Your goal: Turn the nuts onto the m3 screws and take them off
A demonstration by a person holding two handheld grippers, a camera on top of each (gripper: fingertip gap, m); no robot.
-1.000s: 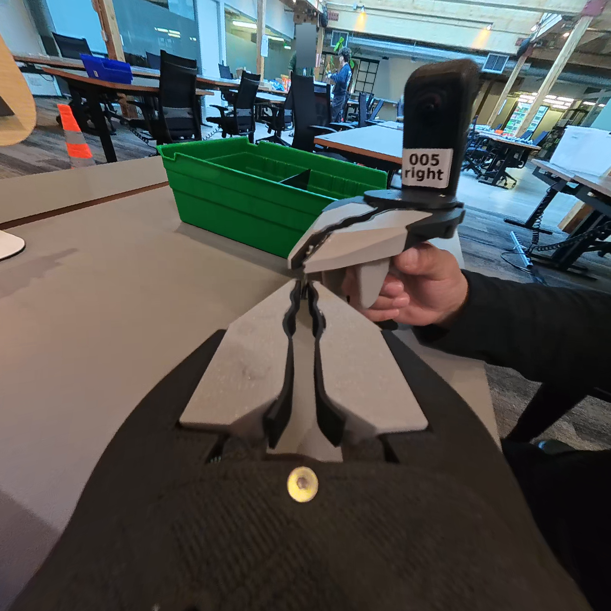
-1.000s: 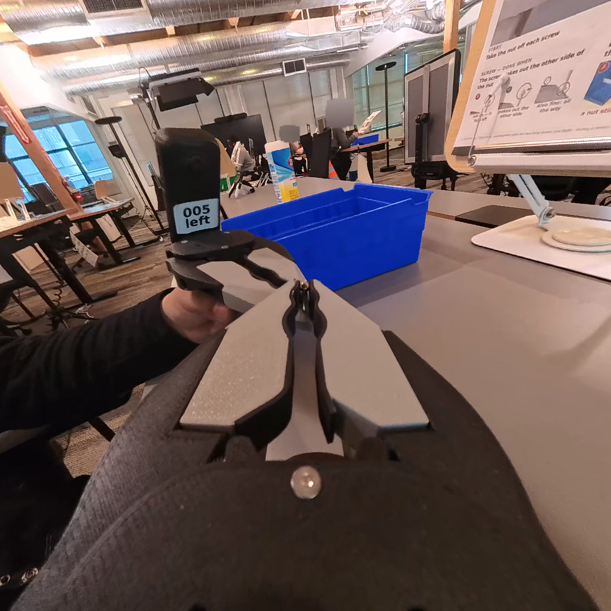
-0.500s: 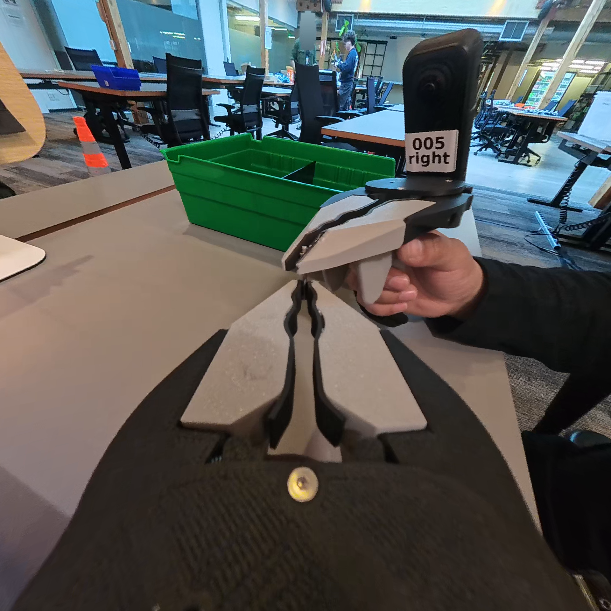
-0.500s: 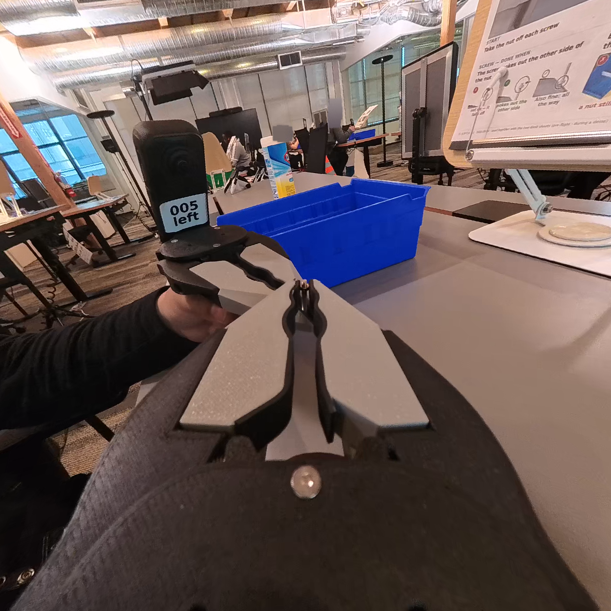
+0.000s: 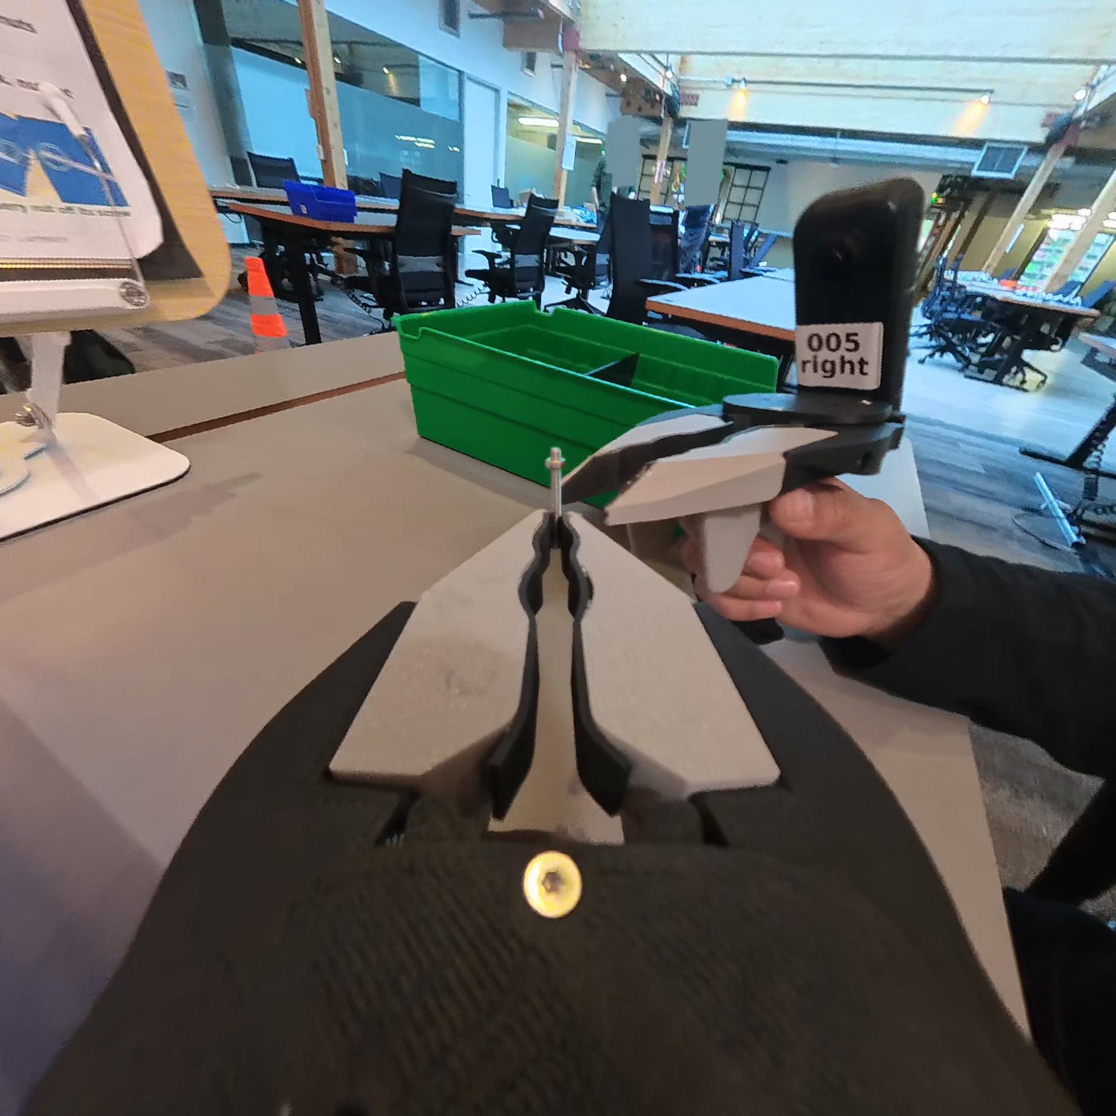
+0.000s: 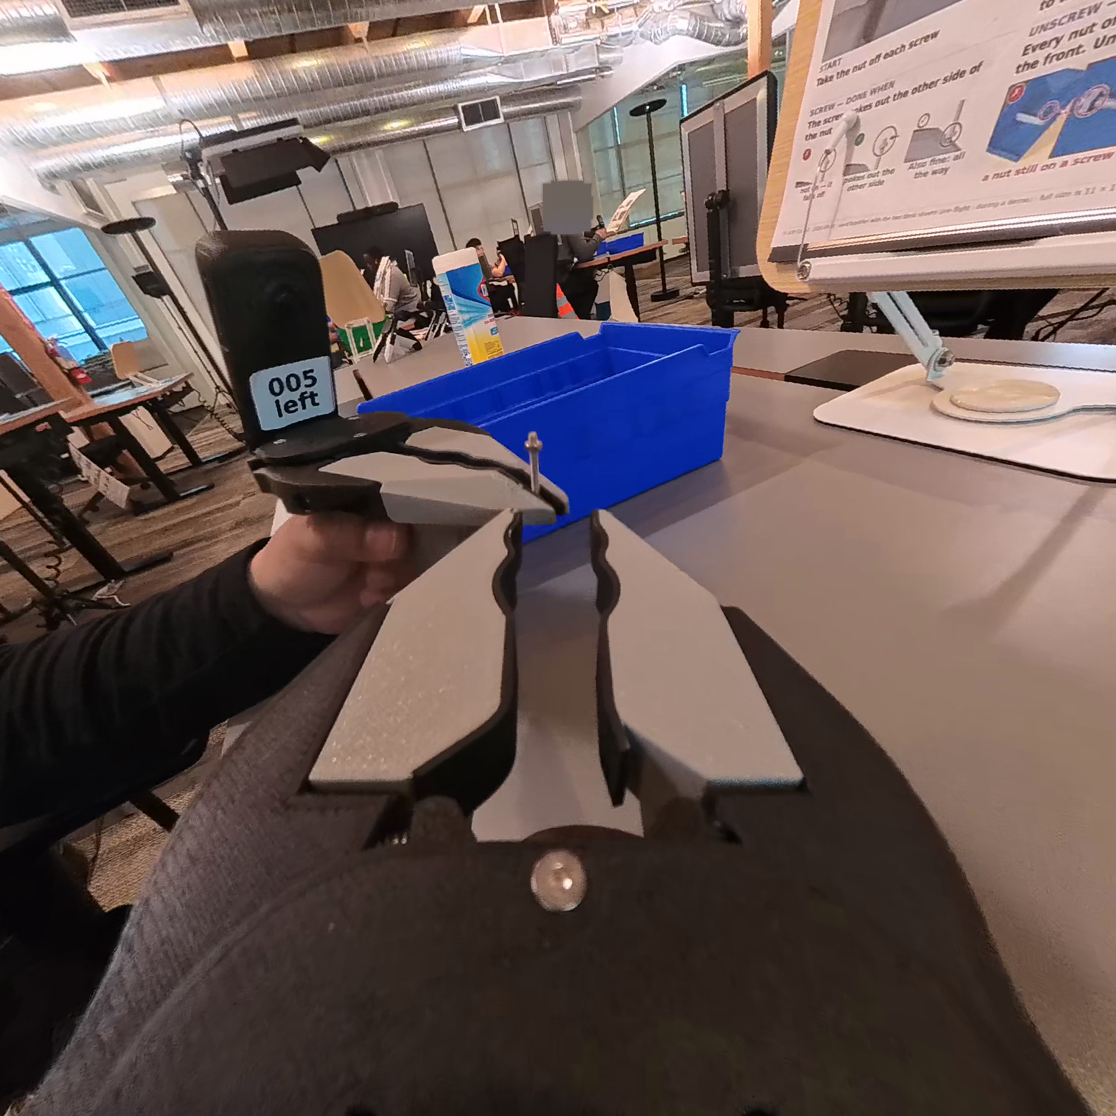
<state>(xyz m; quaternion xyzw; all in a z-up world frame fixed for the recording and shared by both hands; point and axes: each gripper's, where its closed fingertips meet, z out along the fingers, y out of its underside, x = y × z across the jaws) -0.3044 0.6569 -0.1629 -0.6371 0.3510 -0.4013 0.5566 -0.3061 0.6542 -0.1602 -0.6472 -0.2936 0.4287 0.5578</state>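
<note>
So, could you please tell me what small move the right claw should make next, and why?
Probably bring the open right claw up to the nut and close on it. The left claw holds the screw upright, the nut sits near its top, and the right claw grips nothing.

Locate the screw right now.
The screw stands upright in the closed tips of the left gripper, over the table in front of the green bin; the open right gripper sits just beside it.
</note>
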